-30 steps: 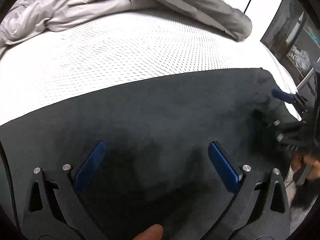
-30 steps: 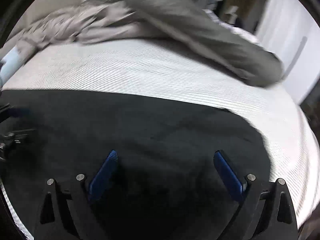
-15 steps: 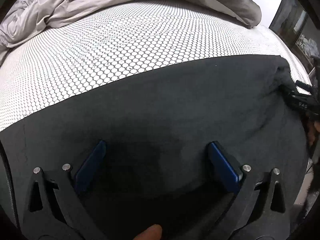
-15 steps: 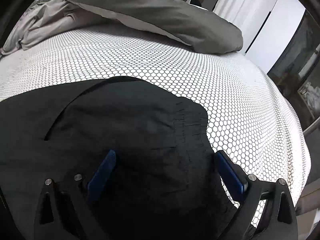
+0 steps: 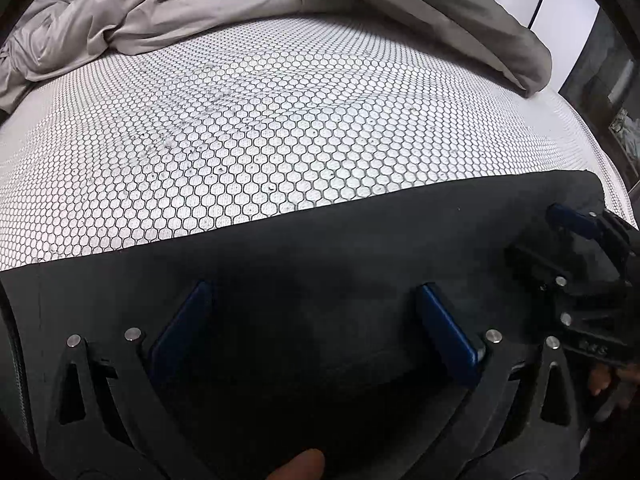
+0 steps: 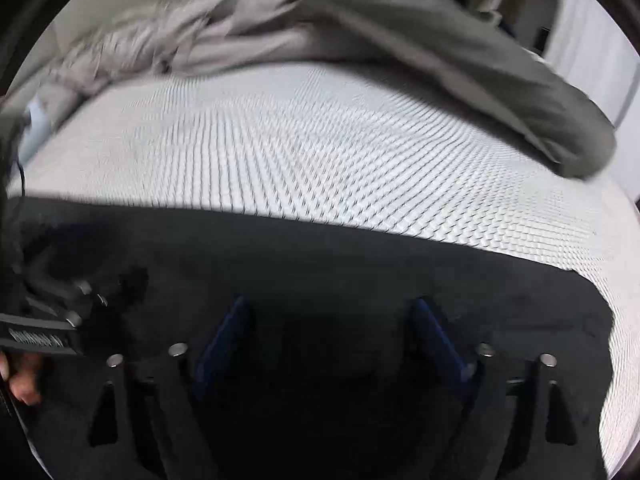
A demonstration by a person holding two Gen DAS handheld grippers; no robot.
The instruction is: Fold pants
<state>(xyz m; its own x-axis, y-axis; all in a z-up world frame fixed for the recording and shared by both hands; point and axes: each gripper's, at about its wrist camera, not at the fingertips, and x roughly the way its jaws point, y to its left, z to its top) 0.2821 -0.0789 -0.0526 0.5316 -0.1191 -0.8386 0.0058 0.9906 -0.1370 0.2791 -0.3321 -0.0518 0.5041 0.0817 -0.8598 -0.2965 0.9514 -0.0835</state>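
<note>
The black pants [image 5: 320, 264] lie flat across the near part of the bed, their far edge running straight from left to right. My left gripper [image 5: 316, 316] hovers just over the cloth, its blue pads [image 5: 180, 332] wide apart and open. My right gripper [image 6: 330, 336] is over the same cloth near its rounded right end [image 6: 580, 312]; its jaws are closing, with only flat pants beneath them and nothing pinched. In the left wrist view the right gripper [image 5: 576, 240] shows at the right edge. The left gripper [image 6: 52, 320] shows at the left of the blurred right wrist view.
A white mattress cover [image 5: 280, 128] with a honeycomb print lies beyond the pants. A crumpled grey duvet [image 5: 360, 4] is heaped along the back. The bed's right edge [image 5: 616, 184] drops off toward dark furniture and a white door.
The right wrist view has swung from the pants' end back toward the left, and its pads stand closer together. The left gripper crept toward the pants' far edge, and the right gripper reappeared beside it.
</note>
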